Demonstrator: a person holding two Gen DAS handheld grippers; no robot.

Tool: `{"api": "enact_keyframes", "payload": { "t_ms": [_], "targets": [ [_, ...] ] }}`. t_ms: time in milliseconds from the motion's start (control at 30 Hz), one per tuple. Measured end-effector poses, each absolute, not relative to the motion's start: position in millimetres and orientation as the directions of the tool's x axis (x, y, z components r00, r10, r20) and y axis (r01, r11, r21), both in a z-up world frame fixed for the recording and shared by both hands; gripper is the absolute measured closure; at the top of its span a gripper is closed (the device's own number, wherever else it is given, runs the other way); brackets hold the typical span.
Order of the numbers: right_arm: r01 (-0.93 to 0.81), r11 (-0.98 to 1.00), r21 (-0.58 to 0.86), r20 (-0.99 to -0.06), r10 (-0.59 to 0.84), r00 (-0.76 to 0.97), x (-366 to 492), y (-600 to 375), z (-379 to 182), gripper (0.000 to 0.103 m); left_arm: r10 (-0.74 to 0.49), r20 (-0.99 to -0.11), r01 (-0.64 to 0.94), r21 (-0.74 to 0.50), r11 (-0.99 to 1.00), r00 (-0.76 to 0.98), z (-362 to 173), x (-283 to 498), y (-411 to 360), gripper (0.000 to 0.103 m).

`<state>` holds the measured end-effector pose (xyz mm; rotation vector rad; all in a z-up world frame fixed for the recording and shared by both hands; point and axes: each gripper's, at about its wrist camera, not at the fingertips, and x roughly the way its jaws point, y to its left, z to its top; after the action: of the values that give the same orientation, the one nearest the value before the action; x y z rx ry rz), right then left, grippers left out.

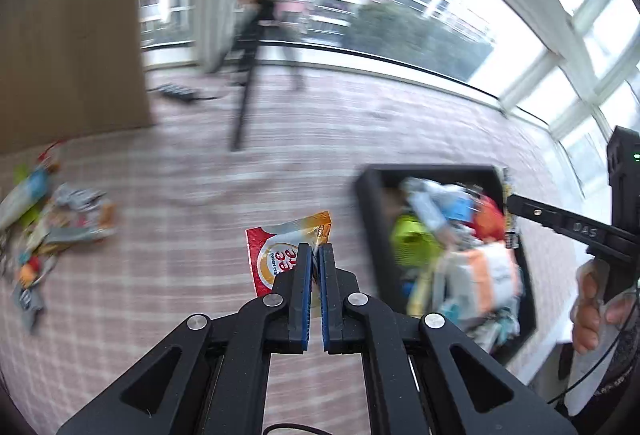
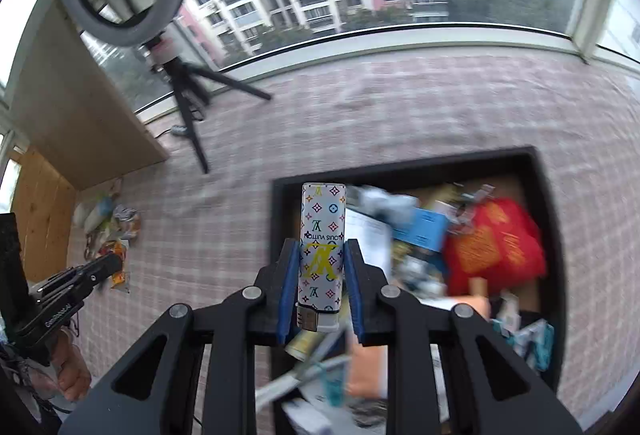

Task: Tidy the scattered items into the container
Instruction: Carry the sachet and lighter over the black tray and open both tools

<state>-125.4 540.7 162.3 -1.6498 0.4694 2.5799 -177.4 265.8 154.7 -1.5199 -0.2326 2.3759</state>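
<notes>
Left gripper (image 1: pixel 316 249) pinches a sachet (image 1: pixel 280 251), right gripper (image 2: pixel 320 247) clamps a lighter (image 2: pixel 322 235) over the crowded box (image 2: pixel 552 235).

The left gripper (image 1: pixel 316 249) pointed steeply down, jaws pinched on a sachet (image 1: pixel 280 255). The right gripper (image 2: pixel 321 251) angled down too, clamping a lighter (image 2: pixel 322 247) between its blue pads (image 2: pixel 289 291).

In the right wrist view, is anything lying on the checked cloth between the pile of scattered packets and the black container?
Nothing rests there. Between the pile of packets and the black container the checked cloth is bare, in the right wrist view.
</notes>
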Motion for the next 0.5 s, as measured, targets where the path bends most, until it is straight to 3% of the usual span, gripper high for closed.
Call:
{"api": "enact_keyframes", "payload": {
  "t_ms": [433, 467, 500],
  "targets": [
    [-0.411, -0.889, 0.201, -0.909, -0.013, -0.417, -54.7, 645.6, 153.8, 0.080, 0.446, -0.853, -0.383, -0.330, -0.863, -0.270, 155.1, -171.9, 390.2, 0.099],
    [-0.415, -0.888, 0.198, -0.907, -0.005, -0.420, -53.2, 647.8, 153.6, 0.080, 0.452, -0.857, -0.395, -0.336, -0.855, -0.248, 152.9, -172.9, 396.2, 0.096],
    [-0.419, -0.887, 0.193, -0.907, 0.002, -0.421, -52.7, 649.6, 153.4, 0.077, 0.446, -0.863, -0.390, -0.335, -0.858, -0.239, 151.1, -174.2, 399.8, 0.079]
  ]
}}
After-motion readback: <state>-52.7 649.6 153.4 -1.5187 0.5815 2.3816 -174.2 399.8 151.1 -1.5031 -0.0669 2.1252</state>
